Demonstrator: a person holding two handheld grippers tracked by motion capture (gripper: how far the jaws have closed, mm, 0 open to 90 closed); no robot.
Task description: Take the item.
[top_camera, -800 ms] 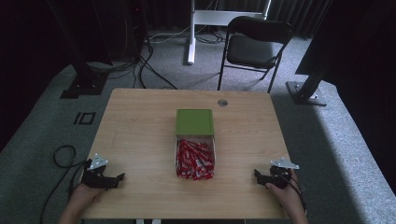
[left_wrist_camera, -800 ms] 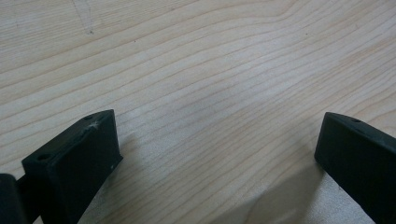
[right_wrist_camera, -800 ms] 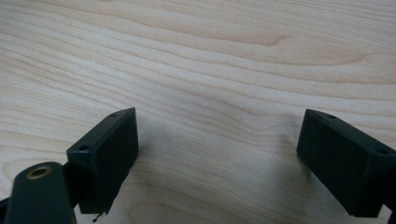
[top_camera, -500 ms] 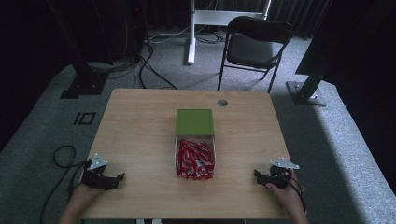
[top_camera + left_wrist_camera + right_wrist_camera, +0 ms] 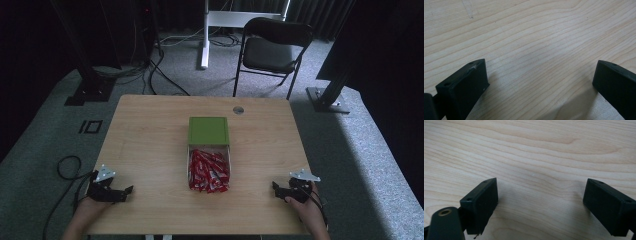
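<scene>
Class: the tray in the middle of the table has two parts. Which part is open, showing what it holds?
The near part, closest to the person: it is open and holds red packets. The far part is covered by a green lid.

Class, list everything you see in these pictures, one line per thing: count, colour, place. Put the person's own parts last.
table: one, light wood, centre of the high view
green lid: one, green, middle of the table, at the far end of the box
clear box: one, transparent, middle of the table, open at the near part
red packets: many, red with white, inside the clear box
round cap: one, grey, far edge of the table
chair: one, black, on the floor beyond the table
floor: grey carpet, all around
cables: several, black, on the floor beyond the table
left gripper: one, black, near left corner, jaws apart, nothing between
right gripper: one, black, near right corner, jaws apart, nothing between
</scene>
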